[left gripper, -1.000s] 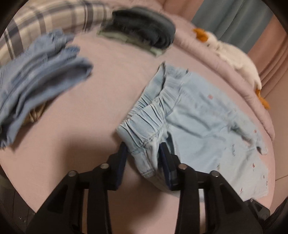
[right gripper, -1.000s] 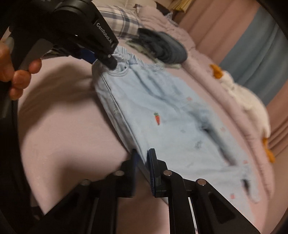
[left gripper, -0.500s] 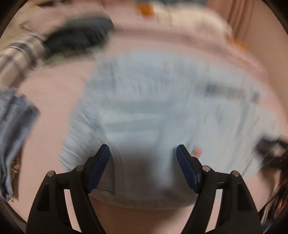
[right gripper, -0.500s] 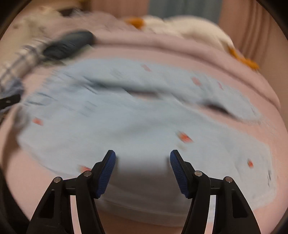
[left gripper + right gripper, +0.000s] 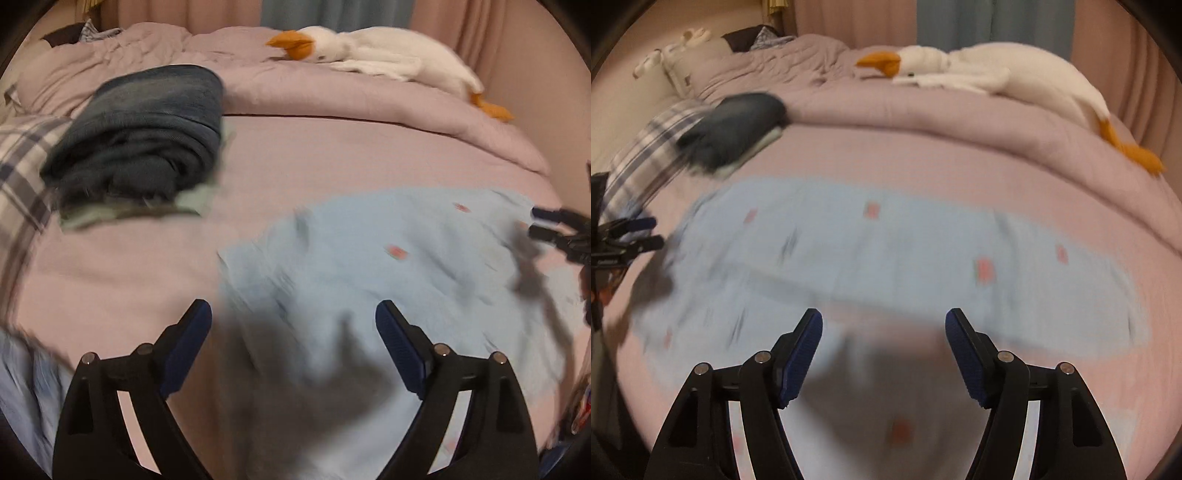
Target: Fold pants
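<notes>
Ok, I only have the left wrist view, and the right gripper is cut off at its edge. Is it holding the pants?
Observer: No. The right gripper has just been opening its jaws. Nothing is pinched, and the pants lie under it.
Operator: Where does the far end of the pants lie?
Observer: They stretch out flat to the right and end on the bed, short of its edge.
</notes>
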The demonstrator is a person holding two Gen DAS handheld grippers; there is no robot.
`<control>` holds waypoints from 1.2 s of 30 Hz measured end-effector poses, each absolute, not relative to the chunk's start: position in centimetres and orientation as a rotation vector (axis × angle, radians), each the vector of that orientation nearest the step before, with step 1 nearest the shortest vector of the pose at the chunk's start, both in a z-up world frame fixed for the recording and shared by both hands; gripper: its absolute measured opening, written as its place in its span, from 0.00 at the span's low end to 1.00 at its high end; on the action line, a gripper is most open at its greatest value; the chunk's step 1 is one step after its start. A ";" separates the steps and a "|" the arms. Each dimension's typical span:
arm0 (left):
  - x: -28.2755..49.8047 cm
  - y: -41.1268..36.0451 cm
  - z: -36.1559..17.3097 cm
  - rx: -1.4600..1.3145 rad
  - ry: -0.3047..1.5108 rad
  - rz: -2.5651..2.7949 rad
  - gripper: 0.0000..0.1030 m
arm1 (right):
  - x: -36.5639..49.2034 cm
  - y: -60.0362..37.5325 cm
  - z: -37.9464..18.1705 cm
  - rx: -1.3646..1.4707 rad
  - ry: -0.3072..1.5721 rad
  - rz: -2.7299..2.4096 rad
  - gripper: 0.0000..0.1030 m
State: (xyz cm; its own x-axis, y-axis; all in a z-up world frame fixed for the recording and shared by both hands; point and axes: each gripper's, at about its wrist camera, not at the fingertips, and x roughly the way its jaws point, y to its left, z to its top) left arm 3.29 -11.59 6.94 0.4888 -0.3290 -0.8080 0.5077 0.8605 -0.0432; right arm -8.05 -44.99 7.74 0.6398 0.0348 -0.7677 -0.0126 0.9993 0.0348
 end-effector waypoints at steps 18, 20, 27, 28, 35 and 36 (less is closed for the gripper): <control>11.2 -13.1 3.6 0.410 1.172 -0.801 0.45 | 10.1 -42.5 1.3 -0.223 1.175 0.285 0.51; 10.6 -13.2 4.5 0.432 1.135 -0.798 0.42 | 9.2 -41.5 1.8 -0.254 1.173 0.309 0.09; 11.0 -13.9 3.1 0.392 1.143 -0.696 0.45 | 7.3 -39.9 2.0 -0.338 1.132 0.225 0.08; 10.8 -14.0 3.5 0.400 1.137 -0.676 0.44 | 7.4 -39.3 0.6 -0.357 1.160 0.198 0.08; 4.7 -12.2 10.5 0.438 0.883 -0.695 0.43 | 2.4 -37.6 4.9 -0.360 1.002 0.061 0.07; 3.6 -11.9 11.3 0.453 0.848 -0.691 0.42 | 0.6 -37.4 6.5 -0.353 0.959 0.059 0.07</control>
